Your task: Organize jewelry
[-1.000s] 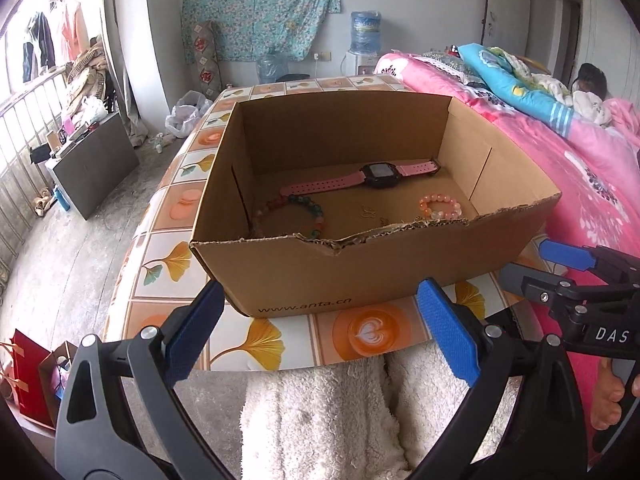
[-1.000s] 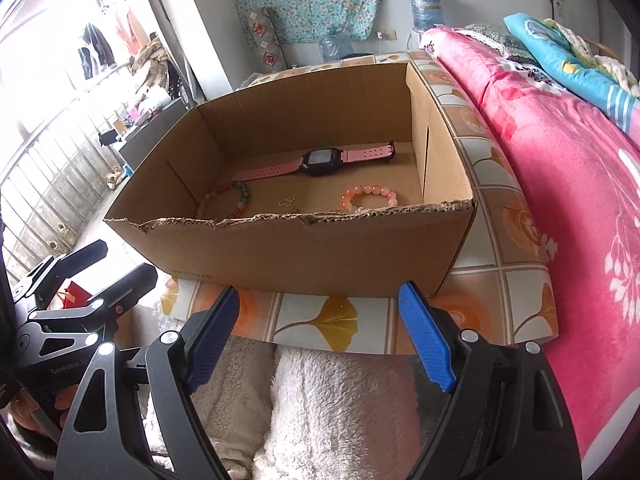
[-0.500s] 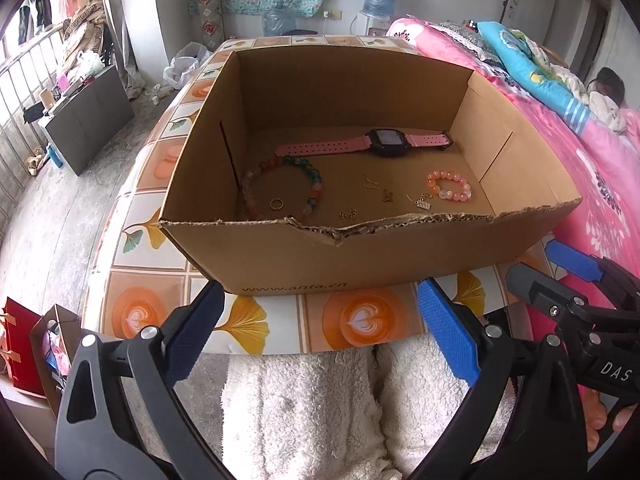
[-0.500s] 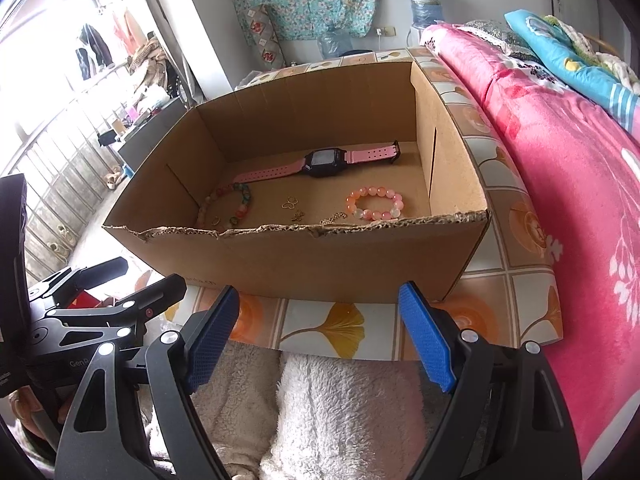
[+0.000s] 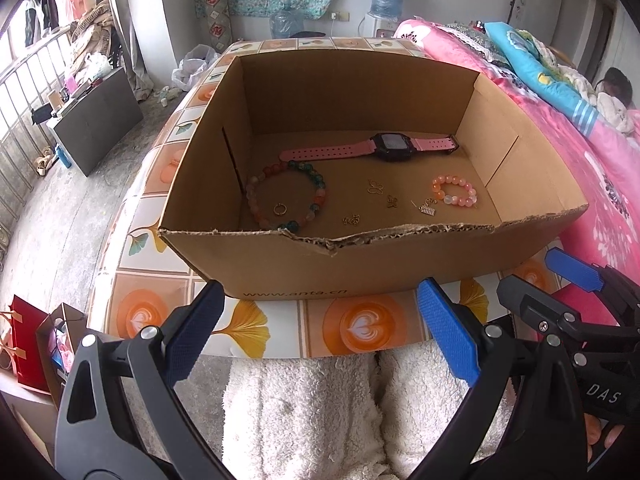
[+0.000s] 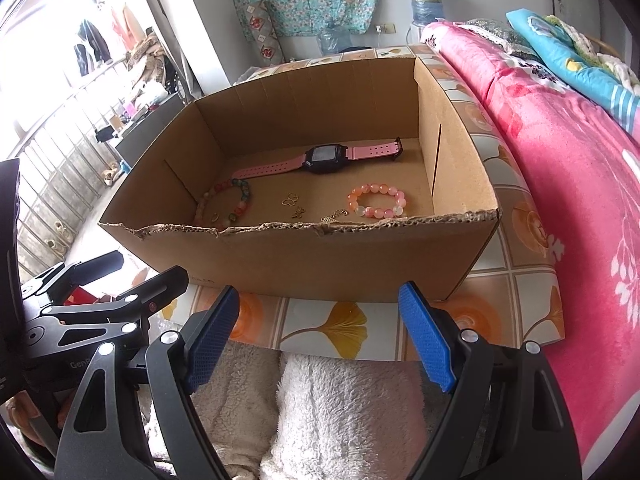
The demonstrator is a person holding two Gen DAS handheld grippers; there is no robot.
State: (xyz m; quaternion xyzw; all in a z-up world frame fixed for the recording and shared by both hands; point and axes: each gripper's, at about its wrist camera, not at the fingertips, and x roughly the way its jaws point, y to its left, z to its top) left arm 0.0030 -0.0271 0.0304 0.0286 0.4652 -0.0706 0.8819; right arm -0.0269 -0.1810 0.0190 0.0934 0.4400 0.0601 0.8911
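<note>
Ahead of your two wide-open, empty grippers, left (image 5: 322, 334) and right (image 6: 320, 334), a cardboard box (image 5: 360, 264) holds the jewelry: pink watch (image 5: 372, 148) farthest, multicolored bracelet (image 5: 288, 196) left, pink bracelet (image 5: 454, 196) right, small gold charms (image 5: 376, 188) between.

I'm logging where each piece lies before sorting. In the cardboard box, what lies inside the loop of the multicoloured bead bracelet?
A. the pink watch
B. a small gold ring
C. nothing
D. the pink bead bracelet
B: a small gold ring lies on the box floor inside the loop of the multicoloured bracelet; the watch and the pink bracelet lie apart from it.
</note>
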